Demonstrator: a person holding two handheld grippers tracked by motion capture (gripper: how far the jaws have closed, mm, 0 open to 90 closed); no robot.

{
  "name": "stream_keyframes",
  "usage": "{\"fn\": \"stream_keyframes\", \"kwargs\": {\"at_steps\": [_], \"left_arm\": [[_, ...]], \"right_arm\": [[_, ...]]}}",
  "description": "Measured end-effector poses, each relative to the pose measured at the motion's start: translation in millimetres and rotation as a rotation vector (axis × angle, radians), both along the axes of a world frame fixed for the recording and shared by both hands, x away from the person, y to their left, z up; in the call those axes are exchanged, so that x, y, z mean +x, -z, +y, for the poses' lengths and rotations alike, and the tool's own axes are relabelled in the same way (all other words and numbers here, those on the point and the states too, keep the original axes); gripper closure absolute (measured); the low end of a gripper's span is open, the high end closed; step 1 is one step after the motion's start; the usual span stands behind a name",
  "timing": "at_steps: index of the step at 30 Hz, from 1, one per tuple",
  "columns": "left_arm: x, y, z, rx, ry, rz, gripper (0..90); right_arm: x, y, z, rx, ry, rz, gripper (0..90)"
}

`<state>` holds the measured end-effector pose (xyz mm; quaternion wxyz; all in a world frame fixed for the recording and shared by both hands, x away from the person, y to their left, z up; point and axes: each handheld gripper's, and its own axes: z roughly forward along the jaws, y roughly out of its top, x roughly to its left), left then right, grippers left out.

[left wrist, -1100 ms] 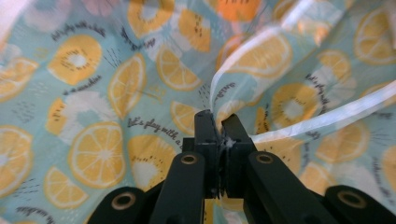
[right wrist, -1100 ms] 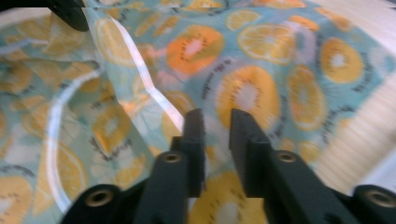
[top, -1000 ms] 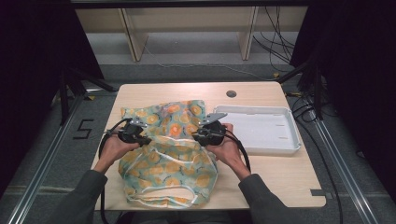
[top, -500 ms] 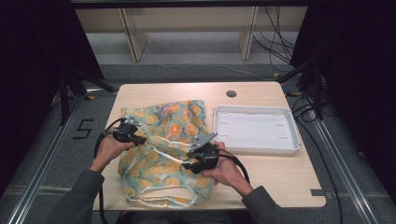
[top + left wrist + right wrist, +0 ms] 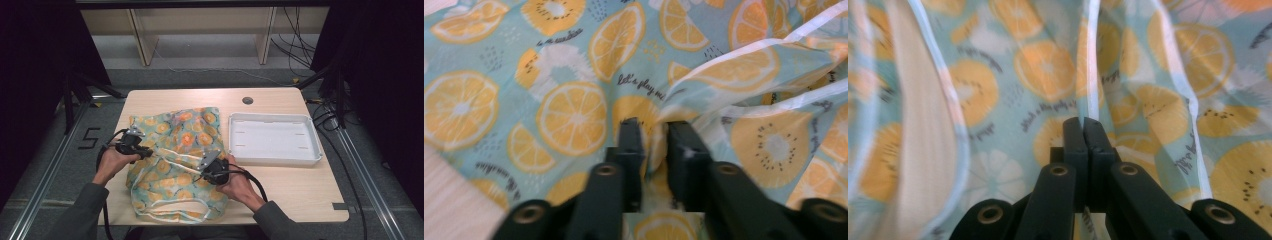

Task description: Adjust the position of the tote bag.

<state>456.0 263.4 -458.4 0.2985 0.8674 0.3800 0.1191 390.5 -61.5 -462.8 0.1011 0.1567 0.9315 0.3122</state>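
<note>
Folding the citrus-print cloth bag (image 5: 175, 160) on the near left of the table (image 5: 300, 195), I keep my right gripper (image 5: 214, 170) pinching its white-edged fold while my left gripper (image 5: 131, 145), fingers just eased apart around a pleat, must re-pinch before pulling.

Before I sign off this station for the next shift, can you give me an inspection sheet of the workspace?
Surface: light wooden table, round grommet hole near the far edge.
Job's things: citrus-print fabric with white trim, crumpled on the table's left half.
Clutter: empty white tray to the right of the fabric.
Grippers: left gripper parted, a fabric fold between its fingers, jaws just opened further; right gripper pinched shut on the fabric's white trim, just closed.
Cables: black cable trails from the right gripper; loose cables on the floor beyond.
Surroundings: wooden shelf legs, dark curtains.
</note>
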Motion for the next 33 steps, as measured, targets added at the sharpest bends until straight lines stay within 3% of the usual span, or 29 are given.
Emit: {"fn": "stream_keyframes", "kwargs": {"at_steps": [3, 5, 7, 8, 9, 10, 13, 15, 17, 19, 20, 22, 24, 25, 29, 31, 33], "left_arm": [[-17.9, -13.6, 6.7, -0.020, -0.025, -0.025, 50.7], [-32.6, -25.0, 10.0, -0.010, -0.023, -0.034, 45.6], [-49.1, -30.9, 10.0, -0.006, -0.009, -0.089, 43.3], [-57.0, -31.6, 9.6, -0.001, 0.013, -0.089, 41.4], [-57.0, -31.6, 9.6, -0.001, 0.013, -0.089, 39.5], [-71.2, -27.4, 6.6, 0.009, 0.023, -0.069, 37.6], [-80.0, -15.0, 4.0, 0.060, 0.046, -0.092, 35.2], [-80.2, -8.5, 2.5, 0.121, 0.087, -0.048, 35.5], [-79.6, -3.5, 1.1, 0.128, 0.085, -0.041, 37.0], [-78.2, 2.5, 0.8, 0.140, 0.105, -0.029, 63.5], [-78.8, 2.9, 3.1, 0.122, 0.107, -0.019, 75.0], [-80.8, -0.3, 4.8, 0.127, 0.122, -0.032, 84.7], [-90.4, -13.6, 6.1, 0.100, 0.159, -0.037, 88.1], [-92.4, -20.0, 8.0, 0.116, 0.189, -0.034, 88.4], [-99.9, -32.7, 10.1, 0.077, 0.215, -0.020, 88.7], [-103.1, -44.0, 13.7, 0.024, 0.251, -0.010, 88.7], [-103.1, -52.0, 16.7, -0.009, 0.246, -0.002, 88.6]], "right_arm": [[-2.5, -9.4, -8.0, 0.082, 0.032, 0.041, 90.0], [-1.3, -14.4, -11.4, 0.116, 0.030, 0.062, 90.0], [-0.3, -18.2, -13.1, 0.136, 0.027, 0.055, 90.0], [-0.4, -19.7, -13.7, 0.146, 0.028, 0.055, 90.0], [-0.4, -19.7, -13.7, 0.146, 0.028, 0.055, 90.0], [-0.6, -23.0, -15.7, 0.165, 0.040, 0.057, 90.0], [0.5, -29.2, -20.3, 0.189, 0.044, 0.059, 90.0], [0.0, -32.6, -23.0, 0.209, 0.041, 0.060, 90.0], [-0.7, -33.9, -23.7, 0.222, 0.043, 0.054, 90.0], [-1.1, -38.0, -26.9, 0.229, 0.027, 0.049, 90.0], [-2.6, -40.2, -29.6, 0.236, 0.034, 0.053, 90.0], [-4.3, -41.9, -32.2, 0.247, 0.031, 0.061, 90.0], [-7.9, -45.2, -35.9, 0.262, 0.032, 0.065, 90.0], [-9.4, -46.8, -37.1, 0.269, 0.023, 0.068, 90.0], [-18.8, -61.9, -43.9, 0.331, 0.000, 0.079, 90.0], [-24.9, -73.7, -46.2, 0.352, -0.010, 0.070, 90.0], [-29.2, -85.5, -48.7, 0.362, -0.024, 0.056, 90.0]]}}
